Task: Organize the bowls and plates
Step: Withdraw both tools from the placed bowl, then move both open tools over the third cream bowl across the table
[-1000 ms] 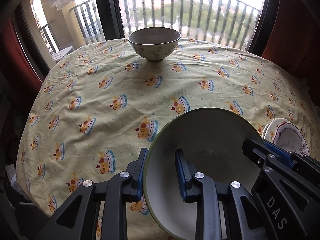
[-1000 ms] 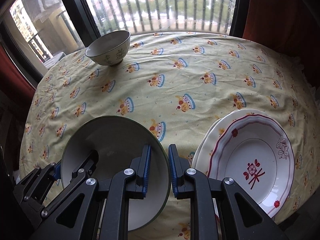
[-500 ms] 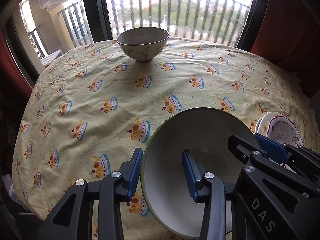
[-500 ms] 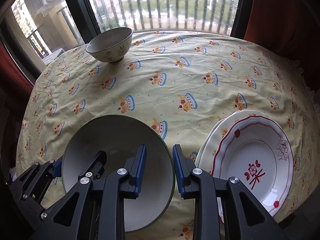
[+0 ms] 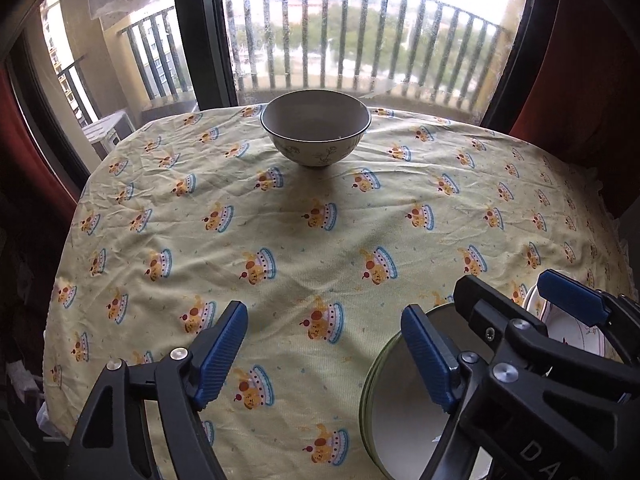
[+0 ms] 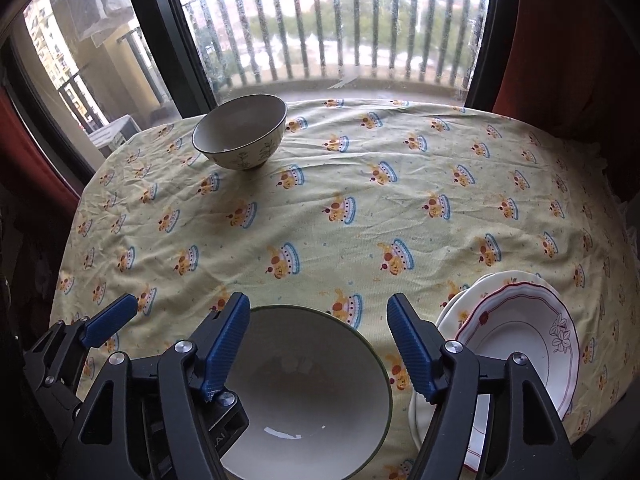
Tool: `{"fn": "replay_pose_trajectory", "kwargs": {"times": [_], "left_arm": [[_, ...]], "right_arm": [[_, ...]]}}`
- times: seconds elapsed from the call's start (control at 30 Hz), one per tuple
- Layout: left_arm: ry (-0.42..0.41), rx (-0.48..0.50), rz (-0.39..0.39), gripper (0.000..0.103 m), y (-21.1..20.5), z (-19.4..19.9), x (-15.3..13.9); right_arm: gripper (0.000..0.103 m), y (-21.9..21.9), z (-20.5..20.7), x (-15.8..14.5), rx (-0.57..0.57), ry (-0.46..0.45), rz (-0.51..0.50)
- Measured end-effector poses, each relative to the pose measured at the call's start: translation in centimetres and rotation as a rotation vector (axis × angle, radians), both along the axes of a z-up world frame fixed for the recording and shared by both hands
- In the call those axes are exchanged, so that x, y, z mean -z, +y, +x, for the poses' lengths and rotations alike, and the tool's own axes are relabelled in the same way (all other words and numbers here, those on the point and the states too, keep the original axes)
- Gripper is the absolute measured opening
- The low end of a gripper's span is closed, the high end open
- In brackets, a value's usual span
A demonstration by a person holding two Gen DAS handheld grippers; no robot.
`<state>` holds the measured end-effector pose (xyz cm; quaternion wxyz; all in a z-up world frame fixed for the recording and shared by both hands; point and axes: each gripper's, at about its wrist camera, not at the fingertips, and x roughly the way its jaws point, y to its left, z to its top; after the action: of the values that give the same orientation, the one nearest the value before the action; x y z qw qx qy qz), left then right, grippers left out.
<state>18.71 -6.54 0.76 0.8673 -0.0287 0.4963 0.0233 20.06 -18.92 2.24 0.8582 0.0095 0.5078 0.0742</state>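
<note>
A large green-rimmed bowl [image 6: 312, 392] rests on the tablecloth at the near edge and shows in the left wrist view at lower right [image 5: 400, 420]. My right gripper [image 6: 320, 346] hangs above its far rim, jaws opening, pads clear of it. My left gripper [image 5: 324, 354] is opening too, with only cloth between its fingers and its right finger over the bowl's left rim. A small patterned bowl [image 5: 316, 132] stands far back by the window. To the right of the large bowl lies a stack of plates [image 6: 520, 340], a red-trimmed one on top.
The round table carries a yellow cloth [image 5: 320, 220] printed with cakes, wide between the two bowls. A window with balcony railing [image 5: 360, 40] is behind it and red curtains [image 6: 560, 40] hang at the sides. One finger [image 6: 108, 320] of the left gripper shows at lower left.
Both grippers were shut on the large bowl's rim a second ago. They have opened, let it go and drawn back and up; the bowl stays on the cloth.
</note>
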Motion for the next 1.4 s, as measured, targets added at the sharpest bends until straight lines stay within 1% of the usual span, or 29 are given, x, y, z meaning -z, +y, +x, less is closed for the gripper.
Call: {"fn": "replay_pose_trajectory", "kwargs": {"times": [0.27,0.5,0.67,0.8,1.13,1.2,1.27,1.4], "left_arm": [[-0.021,0.017,0.012,0.081,2.4,3.6,-1.6],[-0.043,0.026,0.007,0.081,4.2,7.3,-2.4],[-0.066,0.032,0.001,0.081,5.5,10.3,-2.7],[-0.084,0.041,0.005,0.081,6.5,12.5,-2.8],[-0.106,0.075,0.030,0.080,7.7,17.8,-1.6],[-0.106,0.080,0.013,0.080,8.0,18.7,-1.2],[-0.103,0.086,0.001,0.080,8.4,19.7,-0.6],[-0.096,0.098,0.017,0.080,8.4,21.1,0.8]], "right_arm": [[0.076,2.3,3.4,-1.5,0.017,-0.014,0.019],[0.076,4.2,7.0,-2.6,0.027,-0.052,0.009],[0.076,5.4,9.9,-3.0,0.062,-0.070,0.007],[0.076,6.6,12.5,-3.1,0.112,-0.069,0.013],[0.076,8.7,17.3,-2.1,0.148,-0.091,-0.022],[0.079,8.7,18.3,-1.8,0.164,-0.091,-0.030],[0.085,8.7,19.1,-1.3,0.182,-0.088,-0.038],[0.089,8.7,20.4,-0.2,0.193,-0.091,-0.043]]}}
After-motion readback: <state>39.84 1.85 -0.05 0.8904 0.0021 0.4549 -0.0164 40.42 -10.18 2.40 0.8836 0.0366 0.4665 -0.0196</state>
